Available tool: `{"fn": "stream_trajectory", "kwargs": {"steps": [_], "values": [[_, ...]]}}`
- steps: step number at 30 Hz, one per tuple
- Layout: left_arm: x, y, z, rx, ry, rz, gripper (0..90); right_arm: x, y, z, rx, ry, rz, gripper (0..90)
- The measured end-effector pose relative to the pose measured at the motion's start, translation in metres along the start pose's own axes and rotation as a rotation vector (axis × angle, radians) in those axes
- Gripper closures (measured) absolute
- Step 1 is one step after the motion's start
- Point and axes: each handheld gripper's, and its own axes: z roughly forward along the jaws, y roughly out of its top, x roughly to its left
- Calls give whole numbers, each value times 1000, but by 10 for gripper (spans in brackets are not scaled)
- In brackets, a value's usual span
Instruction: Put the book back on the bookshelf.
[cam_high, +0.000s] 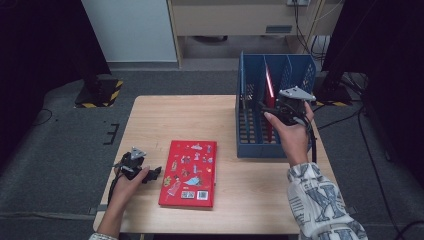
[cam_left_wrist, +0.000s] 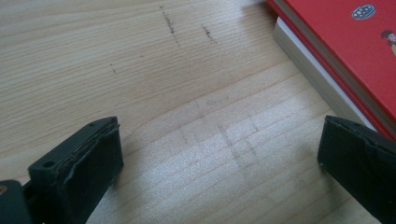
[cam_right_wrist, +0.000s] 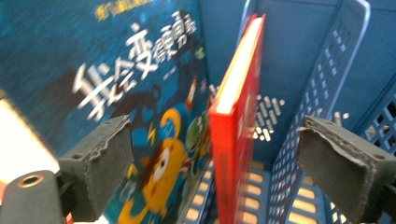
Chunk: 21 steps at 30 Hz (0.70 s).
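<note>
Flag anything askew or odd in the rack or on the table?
Mostly tidy. The red book in the blue rack leans slightly, free between the open right gripper. The second red book lies flat, a touch skewed to the table edge.

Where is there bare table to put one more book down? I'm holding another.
Bare wood lies behind the red book up to the table's far edge, left of the blue rack. A strip right of that book is free too. The rack's slots are crowded.
</note>
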Motion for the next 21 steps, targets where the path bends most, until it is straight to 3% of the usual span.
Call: {"fn": "stream_trajectory", "kwargs": {"steps": [9,15,21], "values": [[0,0,0,-2,0,-6,0,3,-29,-23,24,61,-39,97],[0,0,0,-2,1,-7,0,5,-55,-36,18,94,-30,102],[0,0,0,-2,1,-6,0,15,-84,-42,22,132,-52,114]]}}
